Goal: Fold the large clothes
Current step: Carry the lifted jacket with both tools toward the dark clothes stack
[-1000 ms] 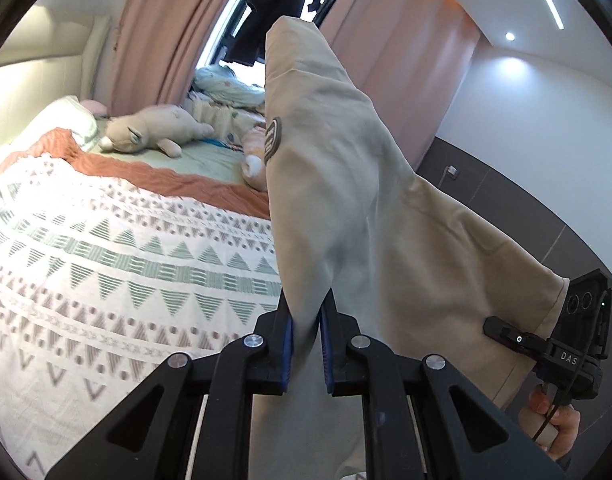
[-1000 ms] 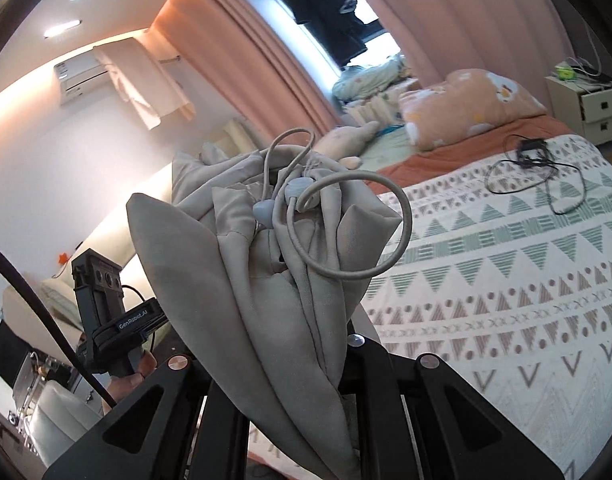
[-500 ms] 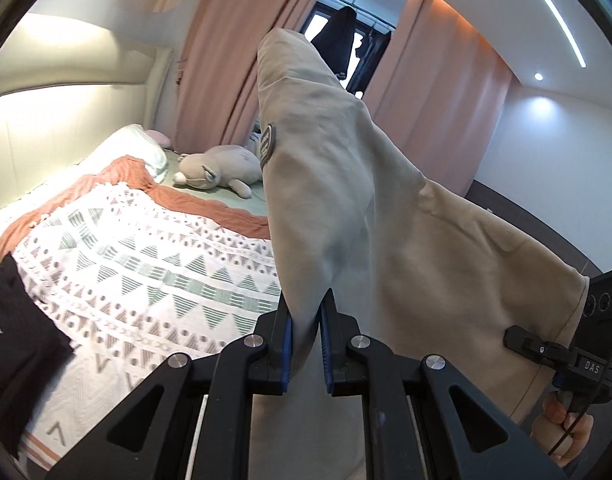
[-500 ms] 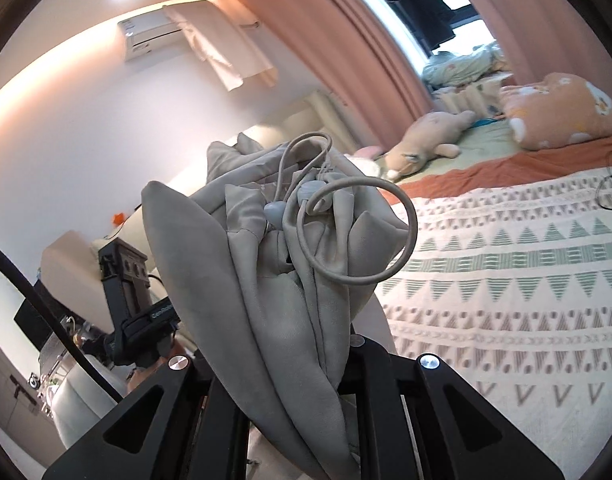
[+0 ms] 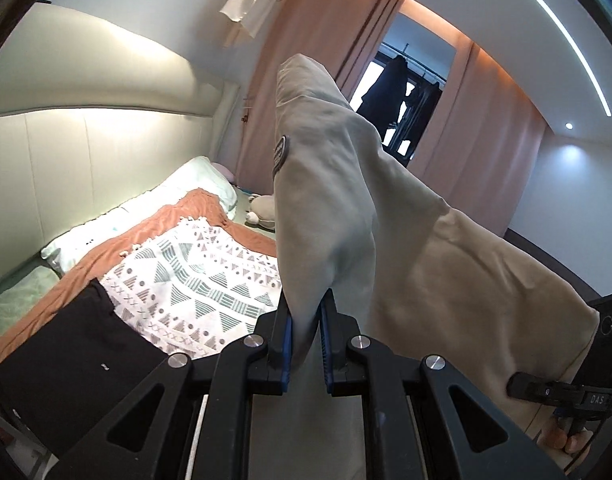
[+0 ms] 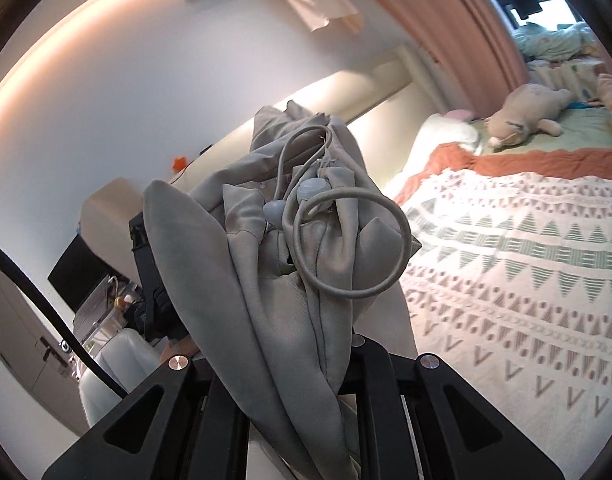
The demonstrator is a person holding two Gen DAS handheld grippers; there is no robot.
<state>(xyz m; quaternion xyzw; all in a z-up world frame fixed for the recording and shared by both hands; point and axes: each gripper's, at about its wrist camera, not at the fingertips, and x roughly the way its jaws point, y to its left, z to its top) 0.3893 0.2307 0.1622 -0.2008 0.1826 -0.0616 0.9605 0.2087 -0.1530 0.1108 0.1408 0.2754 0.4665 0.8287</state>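
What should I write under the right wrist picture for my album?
Right gripper holds bunched grey clothing above a patterned bed.

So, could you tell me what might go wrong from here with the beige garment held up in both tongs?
1. The drawstring loop dangles free by the right tongs and could snag.
2. The left tongs pinch only a narrow fold of the beige garment, which might slip out.
3. The black garment already lies on the bed, so the beige one could land on it.
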